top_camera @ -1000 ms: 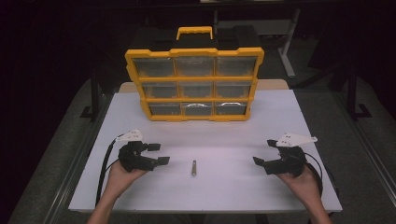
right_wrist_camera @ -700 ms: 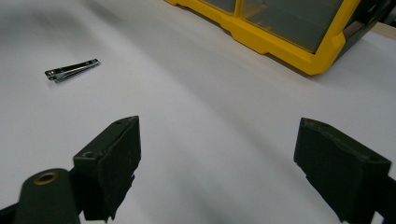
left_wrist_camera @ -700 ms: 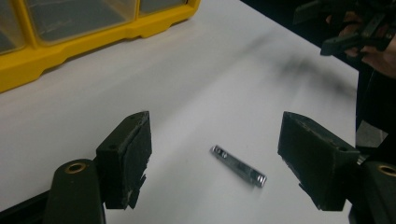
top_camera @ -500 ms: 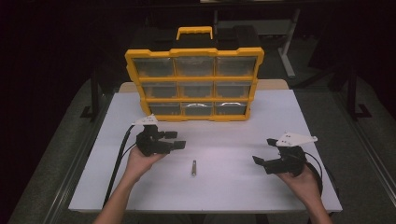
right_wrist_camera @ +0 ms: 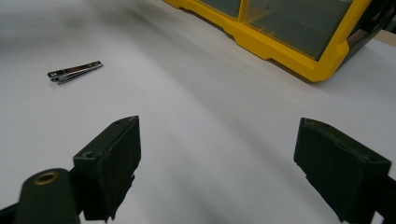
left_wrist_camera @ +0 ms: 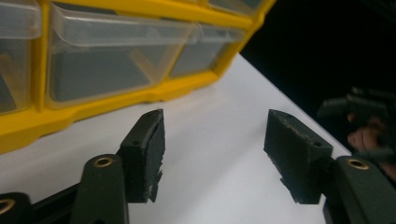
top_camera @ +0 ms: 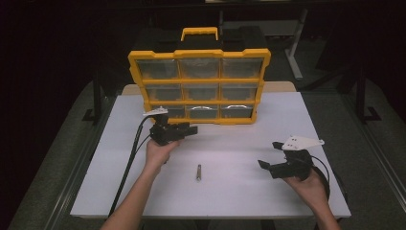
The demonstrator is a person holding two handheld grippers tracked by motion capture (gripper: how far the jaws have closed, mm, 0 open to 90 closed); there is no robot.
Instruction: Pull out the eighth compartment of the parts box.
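**Left claw close to the drawer cabinet, nail clipper lying loose on the table**

The left claw [top_camera: 187, 129] hovers just in front of the bottom row of the yellow drawer cabinet [top_camera: 198, 84], its tips pointing along the cabinet's front toward the middle lower drawer [top_camera: 203, 111]. Its jaws have just been closing but are spread apart, with nothing between them; in the left gripper view the two black pads [left_wrist_camera: 147, 156] stand well apart over bare white table [top_camera: 239, 143], and the clear lower drawers sit just beyond and to the left of them.

The nail clipper [top_camera: 198, 172] lies flat on the table, behind and below the left claw on the person's side, apart from it and touching neither claw. It rests between the two hands, nearer the left one.

The right claw [top_camera: 269, 155] hangs low over the table, well to the right of the clipper, its jaws spread wide and empty. In the right gripper view the clipper [right_wrist_camera: 74, 71] shows ahead and to the left of the left pad, and the cabinet's yellow corner [right_wrist_camera: 322, 70] lies ahead to the right.
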